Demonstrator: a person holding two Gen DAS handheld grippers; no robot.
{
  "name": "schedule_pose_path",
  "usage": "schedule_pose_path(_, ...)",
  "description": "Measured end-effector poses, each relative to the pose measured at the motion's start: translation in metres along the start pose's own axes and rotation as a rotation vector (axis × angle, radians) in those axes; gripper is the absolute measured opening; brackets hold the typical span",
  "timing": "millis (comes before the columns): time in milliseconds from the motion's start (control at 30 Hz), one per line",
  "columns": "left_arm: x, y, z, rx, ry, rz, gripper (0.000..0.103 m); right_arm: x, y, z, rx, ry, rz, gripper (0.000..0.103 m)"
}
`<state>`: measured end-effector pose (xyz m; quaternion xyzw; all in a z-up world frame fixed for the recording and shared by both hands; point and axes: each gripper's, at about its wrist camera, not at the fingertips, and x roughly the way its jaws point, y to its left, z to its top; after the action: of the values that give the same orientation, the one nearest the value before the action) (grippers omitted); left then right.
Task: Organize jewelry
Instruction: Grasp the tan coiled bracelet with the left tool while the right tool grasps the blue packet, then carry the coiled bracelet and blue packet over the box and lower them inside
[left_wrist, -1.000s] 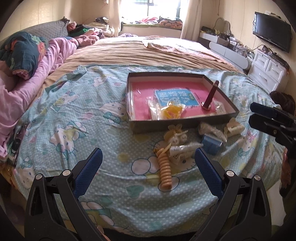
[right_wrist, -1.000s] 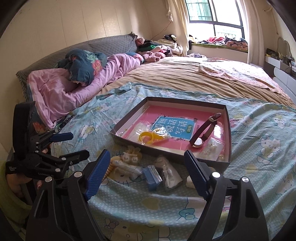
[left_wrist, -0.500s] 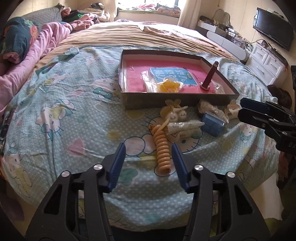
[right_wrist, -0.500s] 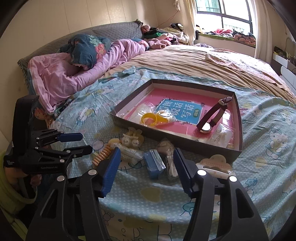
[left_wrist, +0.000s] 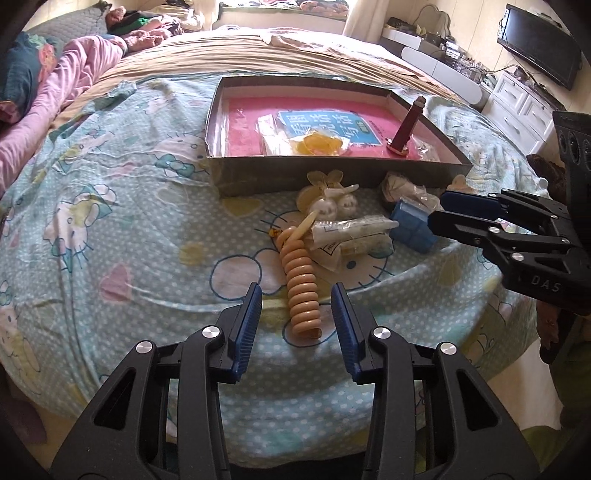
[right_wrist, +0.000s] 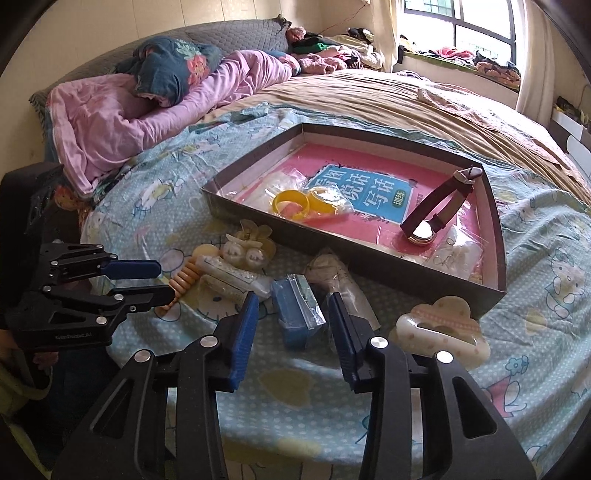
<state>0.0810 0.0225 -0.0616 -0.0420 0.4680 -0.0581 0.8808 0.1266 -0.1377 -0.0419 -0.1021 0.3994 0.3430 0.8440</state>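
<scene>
A peach coiled bracelet (left_wrist: 300, 266) lies on the cartoon-print sheet, its near end between the blue pads of my left gripper (left_wrist: 296, 295). The jaws are closing and a gap shows on each side of the coil. My right gripper (right_wrist: 291, 301) straddles a small blue box in a plastic bag (right_wrist: 293, 321); its jaws are closing too, and the pads do not press on it. Behind both stands a shallow grey tray (left_wrist: 332, 173) with a pink book on its floor, yellow bangles (right_wrist: 295, 203) and a maroon-strap watch (right_wrist: 436, 214).
A bunny hair clip (right_wrist: 247, 253), a bagged white tube (left_wrist: 351, 225) and a cream cloud-shaped case (right_wrist: 439, 328) lie near the tray's front wall. A pink quilt (right_wrist: 129, 118) is heaped at the left. The bed's edge falls away just below both grippers.
Both grippers came down toward the sheet and their jaws narrowed from wide apart. The left now brackets the coil's near end, the right brackets the blue box.
</scene>
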Motion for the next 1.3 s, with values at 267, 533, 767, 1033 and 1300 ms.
schedule_pose_path(267, 0.008, 0.01, 0.0, -0.031, 0.021, 0.006, 0.031, 0.016, 0.003, 0.003, -0.047, 0.014, -0.017, 0.038)
schedule_pose_path(533, 0.011, 0.003, 0.005, -0.009, 0.016, 0.014, 0.031, 0.031, 0.009, 0.002, -0.086, 0.07, -0.007, 0.036)
schedule_pose_path(767, 0.018, -0.001, 0.008, 0.015, 0.007, 0.013, 0.018, 0.04, 0.008, -0.002, -0.065, 0.077, 0.01, 0.023)
schedule_pose_path(1033, 0.013, -0.004, 0.007, 0.028, 0.0, -0.011, 0.011, 0.014, -0.003, -0.003, 0.018, 0.022, 0.069, 0.023)
schedule_pose_path(1300, -0.013, 0.003, 0.011, -0.003, -0.068, -0.033, 0.011, -0.013, -0.004, -0.001, 0.03, -0.025, 0.081, 0.023)
